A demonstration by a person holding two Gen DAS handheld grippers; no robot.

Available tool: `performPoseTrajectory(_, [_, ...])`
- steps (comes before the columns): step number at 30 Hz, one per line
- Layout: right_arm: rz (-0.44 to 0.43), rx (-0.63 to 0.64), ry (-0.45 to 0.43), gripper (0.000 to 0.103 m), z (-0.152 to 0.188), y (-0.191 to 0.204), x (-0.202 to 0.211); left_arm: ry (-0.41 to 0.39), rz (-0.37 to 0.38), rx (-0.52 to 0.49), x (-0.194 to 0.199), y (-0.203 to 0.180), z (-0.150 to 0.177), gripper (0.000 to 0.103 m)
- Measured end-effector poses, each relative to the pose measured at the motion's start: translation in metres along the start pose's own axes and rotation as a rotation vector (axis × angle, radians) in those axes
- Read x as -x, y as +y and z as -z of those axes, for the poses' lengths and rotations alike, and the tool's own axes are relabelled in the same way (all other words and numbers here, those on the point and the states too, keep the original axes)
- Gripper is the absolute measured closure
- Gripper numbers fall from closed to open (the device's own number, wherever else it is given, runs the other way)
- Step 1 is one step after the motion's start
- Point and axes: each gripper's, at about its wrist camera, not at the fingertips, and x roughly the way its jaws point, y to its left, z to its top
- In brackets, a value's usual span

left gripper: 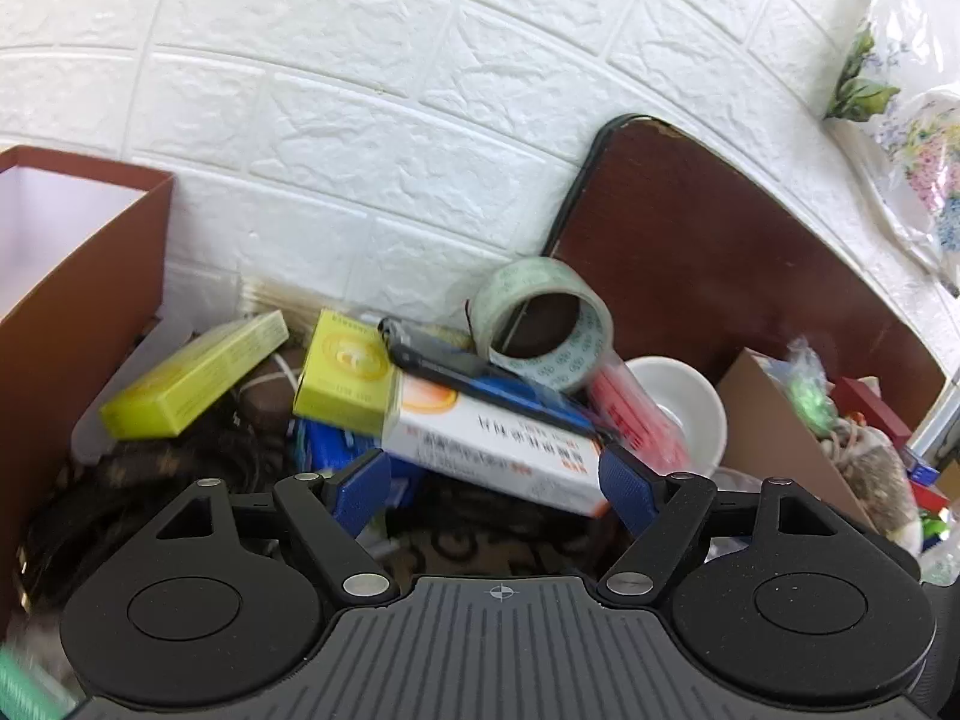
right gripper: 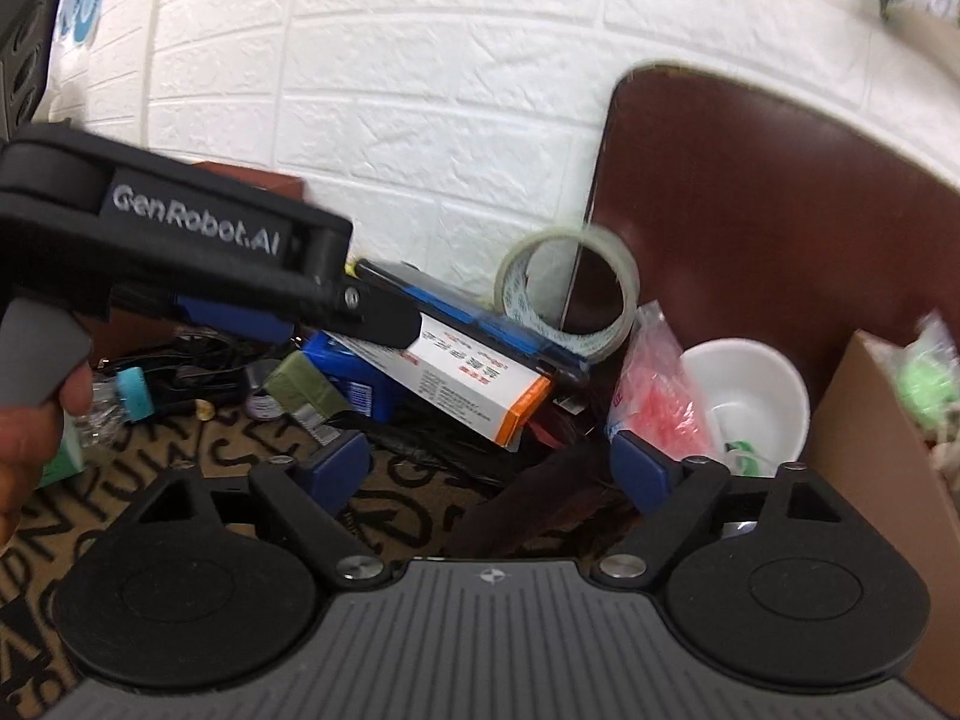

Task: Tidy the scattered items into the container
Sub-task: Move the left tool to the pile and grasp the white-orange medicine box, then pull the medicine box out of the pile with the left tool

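My left gripper (left gripper: pixel 495 483) reaches into a pile by the wall, and its blue pads meet the two ends of a white and orange medicine box (left gripper: pixel 498 450). A black phone (left gripper: pixel 432 354) and a tape roll (left gripper: pixel 543 324) lie on that box. From the right wrist view, a left finger (right gripper: pixel 384 321) covers the box's (right gripper: pixel 474 384) near end. My right gripper (right gripper: pixel 489 468) is open over a dark brown item (right gripper: pixel 540 498) on the patterned mat, holding nothing. A tall brown box (left gripper: pixel 78 276) with a white inside stands at the left.
Two yellow boxes (left gripper: pixel 198 372), a blue box (right gripper: pixel 354 378), a white bowl (right gripper: pixel 750 390) and a bag of red sticks (right gripper: pixel 654 384) crowd the pile. A cardboard box (right gripper: pixel 870 432) full of oddments stands at the right. A brown board (left gripper: pixel 720 252) leans on the brick wall.
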Motion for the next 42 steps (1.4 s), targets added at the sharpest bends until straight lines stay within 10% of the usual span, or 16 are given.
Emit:
performPoseTrajectory(8, [-0.042,0.017,0.013,0.028,-0.002,-0.001,-0.021,0.051,0.011,0.002,-0.029,0.005,-0.007,0.031])
performPoseTrajectory(20, [-0.059,0.014,0.003,0.028,-0.006,-0.002,-0.024,0.035,-0.003,-0.025,-0.031,0.011,-0.015,0.022])
performPoseTrajectory(25, [-0.053,0.0,0.034,0.032,-0.007,-0.005,-0.033,0.081,-0.014,-0.022,-0.049,0.008,-0.008,0.045])
performPoseTrajectory(34, [-0.1,-0.041,0.052,0.041,-0.002,-0.005,0.015,0.057,-0.012,-0.07,0.012,-0.007,0.006,0.054])
performPoseTrajectory(42, [-0.162,-0.019,0.144,0.041,0.059,0.022,0.109,0.155,0.031,-0.041,0.087,-0.023,0.1,0.05])
